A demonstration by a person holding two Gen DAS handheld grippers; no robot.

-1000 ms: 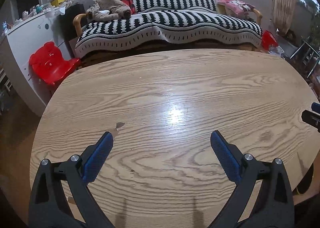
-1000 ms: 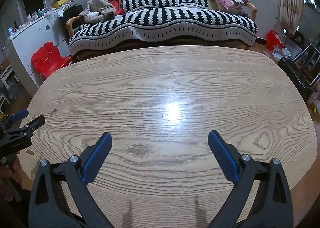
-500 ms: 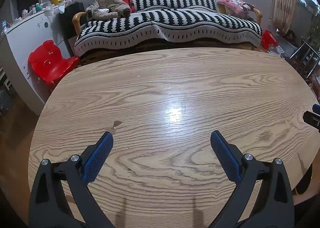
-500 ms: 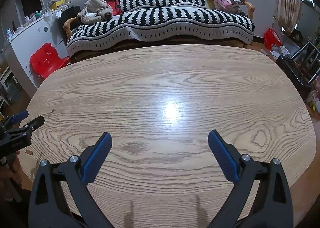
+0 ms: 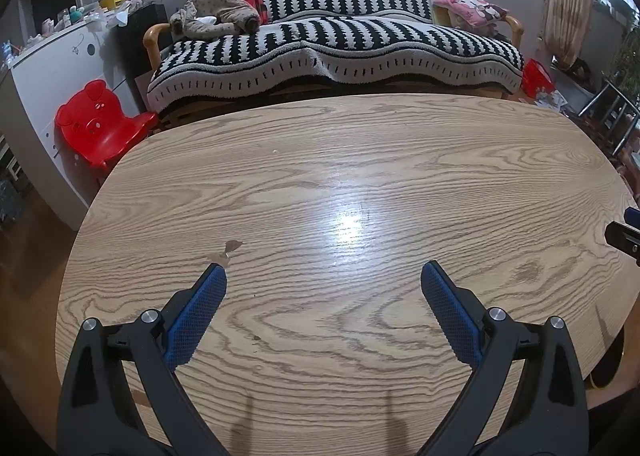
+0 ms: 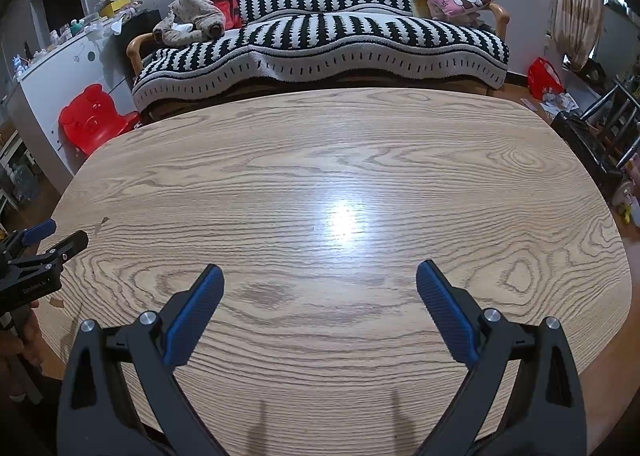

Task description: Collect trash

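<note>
**Both grippers poised over a table, no trash in hand**

The left gripper (image 5: pixel 323 276) and right gripper (image 6: pixel 319 276) hang over the table (image 5: pixel 400 160), jaws spread wide and empty, seemingly ready to reach. Just off the left fingertip lie brown scraps (image 5: pixel 228 250), possibly trash or chipped veneer. No bin or container is visible.
</note>
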